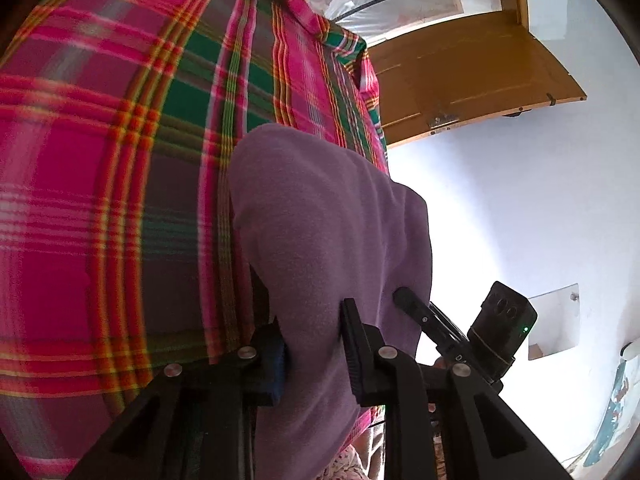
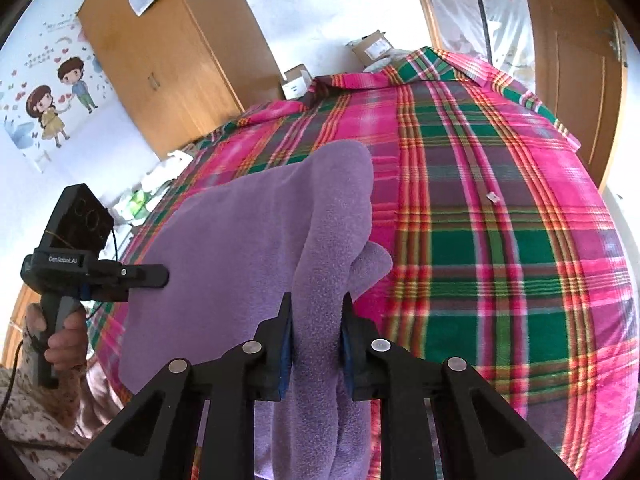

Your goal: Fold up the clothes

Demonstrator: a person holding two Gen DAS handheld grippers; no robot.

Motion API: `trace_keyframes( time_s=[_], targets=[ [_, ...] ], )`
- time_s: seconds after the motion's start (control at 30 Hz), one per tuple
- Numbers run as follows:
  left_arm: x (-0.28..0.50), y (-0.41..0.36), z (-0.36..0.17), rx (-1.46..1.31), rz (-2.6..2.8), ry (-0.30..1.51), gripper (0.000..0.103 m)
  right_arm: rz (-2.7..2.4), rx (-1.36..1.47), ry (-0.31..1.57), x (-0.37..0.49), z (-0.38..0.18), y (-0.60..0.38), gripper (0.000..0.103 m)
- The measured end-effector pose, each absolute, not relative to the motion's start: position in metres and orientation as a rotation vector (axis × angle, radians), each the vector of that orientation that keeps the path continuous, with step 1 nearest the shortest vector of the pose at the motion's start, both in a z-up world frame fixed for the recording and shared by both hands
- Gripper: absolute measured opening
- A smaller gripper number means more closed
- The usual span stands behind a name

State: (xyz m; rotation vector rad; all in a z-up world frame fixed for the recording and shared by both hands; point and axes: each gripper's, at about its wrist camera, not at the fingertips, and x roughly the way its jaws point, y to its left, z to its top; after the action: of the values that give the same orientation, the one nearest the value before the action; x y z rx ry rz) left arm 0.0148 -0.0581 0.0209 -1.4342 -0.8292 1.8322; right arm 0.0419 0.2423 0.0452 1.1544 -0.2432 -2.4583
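A purple fleece garment [image 1: 320, 220] hangs bunched over a pink, green and red plaid bedspread [image 1: 100, 160]. My left gripper [image 1: 314, 346] is shut on a fold of it, the cloth running up between both fingers. In the right wrist view my right gripper [image 2: 316, 332] is likewise shut on the purple garment [image 2: 240, 248], which drapes left and down over the bedspread [image 2: 500, 220]. The left gripper [image 2: 150, 276] touches the garment's left edge there, held by a person's hand [image 2: 64, 336]. The right gripper [image 1: 408, 300] shows at the garment's right edge in the left wrist view.
A wooden door [image 1: 460, 72] and white wall lie beyond the bed. A wooden wardrobe [image 2: 160, 60], cardboard boxes [image 2: 296, 80] and plastic bags [image 2: 160, 184] stand along the bed's far side. A small white tag [image 2: 493, 197] lies on the bedspread.
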Motion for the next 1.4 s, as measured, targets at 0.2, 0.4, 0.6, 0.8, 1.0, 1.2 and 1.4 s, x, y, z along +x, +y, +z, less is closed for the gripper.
trace_keyframes(
  time_s=[0.2, 0.4, 0.6, 0.8, 1.0, 1.2, 1.4],
  targets=[
    [0.011, -0.085, 0.026, -1.411, 1.864, -0.862, 0.025, -2.421, 1.140, -0.269, 0.029, 0.053, 0.225, 0.020],
    [0.000, -0.112, 0.019, -1.425, 1.896, -0.908, 0.025, -2.380, 1.153, -0.261, 0.012, 0.052, 0.197, 0.020],
    [-0.009, -0.144, 0.019, -1.427, 1.939, -0.948, 0.025, -2.340, 1.164, -0.283, -0.008, 0.048, 0.173, 0.020],
    [-0.011, -0.181, 0.021, -1.425, 1.963, -0.981, 0.025, -2.306, 1.169, -0.322, -0.029, 0.045, 0.154, 0.020],
    [-0.027, -0.207, 0.024, -1.412, 2.004, -1.013, 0.025, -2.272, 1.168, -0.360, -0.050, 0.043, 0.133, 0.020],
    [-0.047, -0.224, 0.025, -1.398, 2.041, -1.042, 0.025, -2.263, 1.164, -0.375, -0.069, 0.042, 0.114, 0.020],
    [-0.068, -0.233, 0.025, -1.398, 2.074, -1.043, 0.025, -2.247, 1.180, -0.417, -0.089, 0.037, 0.100, 0.020]
  ],
)
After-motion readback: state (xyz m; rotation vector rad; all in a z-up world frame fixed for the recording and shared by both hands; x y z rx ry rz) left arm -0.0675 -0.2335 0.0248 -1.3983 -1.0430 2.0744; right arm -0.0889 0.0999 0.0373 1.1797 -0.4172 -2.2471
